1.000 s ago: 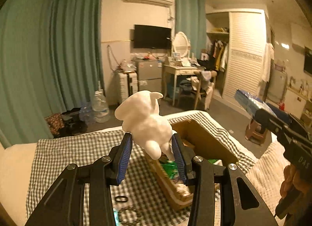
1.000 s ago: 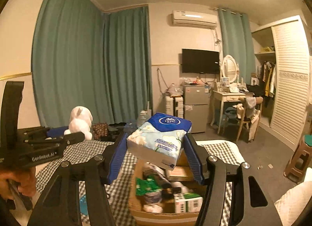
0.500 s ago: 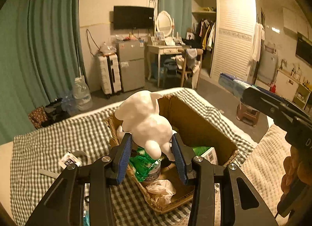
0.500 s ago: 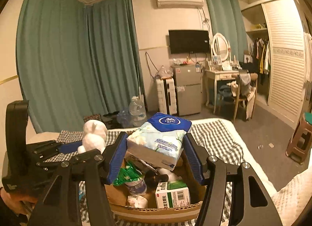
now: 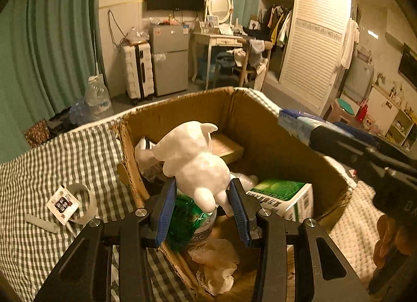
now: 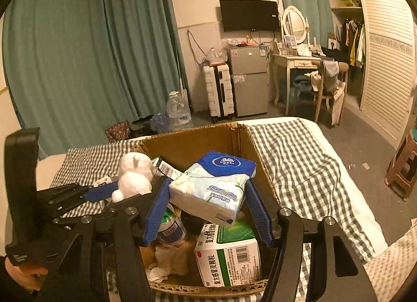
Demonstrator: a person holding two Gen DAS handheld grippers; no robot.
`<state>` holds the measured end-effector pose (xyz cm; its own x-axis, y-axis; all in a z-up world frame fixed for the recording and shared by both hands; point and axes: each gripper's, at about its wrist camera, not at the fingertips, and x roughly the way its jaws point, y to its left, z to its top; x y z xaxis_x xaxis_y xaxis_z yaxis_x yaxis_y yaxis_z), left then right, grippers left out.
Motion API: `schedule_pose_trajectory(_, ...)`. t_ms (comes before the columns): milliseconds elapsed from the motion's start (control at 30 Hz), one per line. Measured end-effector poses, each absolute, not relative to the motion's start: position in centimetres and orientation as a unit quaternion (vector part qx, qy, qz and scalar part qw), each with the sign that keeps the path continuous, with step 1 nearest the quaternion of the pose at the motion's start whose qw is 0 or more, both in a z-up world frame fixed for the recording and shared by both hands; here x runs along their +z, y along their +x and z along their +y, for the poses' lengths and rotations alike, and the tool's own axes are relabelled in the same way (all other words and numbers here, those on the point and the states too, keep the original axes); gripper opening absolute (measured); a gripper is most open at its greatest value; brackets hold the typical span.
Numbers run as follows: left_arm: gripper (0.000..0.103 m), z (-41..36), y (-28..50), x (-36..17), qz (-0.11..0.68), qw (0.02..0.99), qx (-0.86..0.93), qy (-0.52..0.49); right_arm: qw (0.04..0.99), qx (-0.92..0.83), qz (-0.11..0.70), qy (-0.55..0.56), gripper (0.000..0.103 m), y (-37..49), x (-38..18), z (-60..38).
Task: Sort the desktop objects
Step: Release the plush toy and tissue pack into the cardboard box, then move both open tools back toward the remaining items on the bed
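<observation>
- cardboard box (image 6: 194, 143) on the checked bed (image 6: 299, 166); already crowded: medicine carton (image 6: 229, 255), water bottle (image 6: 170, 229), crumpled tissue (image 5: 216, 260); little free room
- tissue pack (image 6: 211, 184): light, squashy, slick wrap; right tongs (image 6: 208, 210) clenched on its sides, above the box
- white plush toy (image 5: 192, 161): soft, light; left tongs (image 5: 202, 208) grasping its lower body over the box's left edge

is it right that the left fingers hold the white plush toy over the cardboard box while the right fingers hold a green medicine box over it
Not quite. The right gripper holds a blue tissue pack, as the right wrist view shows; the green medicine box already lies in the cardboard box. The left gripper does hold the white plush toy over it.
</observation>
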<state>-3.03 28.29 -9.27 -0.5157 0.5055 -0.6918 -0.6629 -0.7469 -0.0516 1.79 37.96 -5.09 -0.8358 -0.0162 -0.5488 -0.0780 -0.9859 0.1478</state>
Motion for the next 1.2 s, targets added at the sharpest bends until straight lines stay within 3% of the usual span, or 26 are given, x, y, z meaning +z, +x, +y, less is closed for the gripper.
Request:
schedule_pose_trajectory(167,0.065,28.0,-3.2,-9.7,0.106,0.335,0.864,-0.361,0.021,0.954,0.088,-0.288,0.061,1.5,-5.2,37.9)
schedule_pose_trajectory(333,0.067,27.2,-2.5,-8.2,0.104,0.335,0.87,-0.346,0.038,0.961,0.092,-0.258,0.063,2.4,-3.8,37.7)
schedule_pose_trajectory(467,0.077,25.8,-1.6,-5.9,0.1,0.329,0.881,-0.325,0.053,0.966,0.1,-0.234,0.069,3.6,-2.2,37.7)
schedule_pose_trajectory(633,0.086,22.6,-0.5,-2.7,0.091,0.31,0.899,-0.297,0.057,0.972,0.112,-0.198,0.082,5.4,0.3,36.9)
schedule_pose_trajectory(767,0.103,19.9,0.4,-0.2,0.085,0.28,0.917,-0.272,0.054,0.976,0.126,-0.168,0.092,7.1,2.2,36.0)
schedule_pose_trajectory(867,0.103,17.6,0.8,1.2,0.084,0.252,0.928,-0.26,0.055,0.978,0.124,-0.156,0.103,8.1,3.2,35.2)
schedule_pose_trajectory(1200,0.103,8.7,2.1,4.5,0.081,0.193,0.949,-0.237,0.034,0.982,0.121,-0.144,0.103,9.7,4.5,31.2)
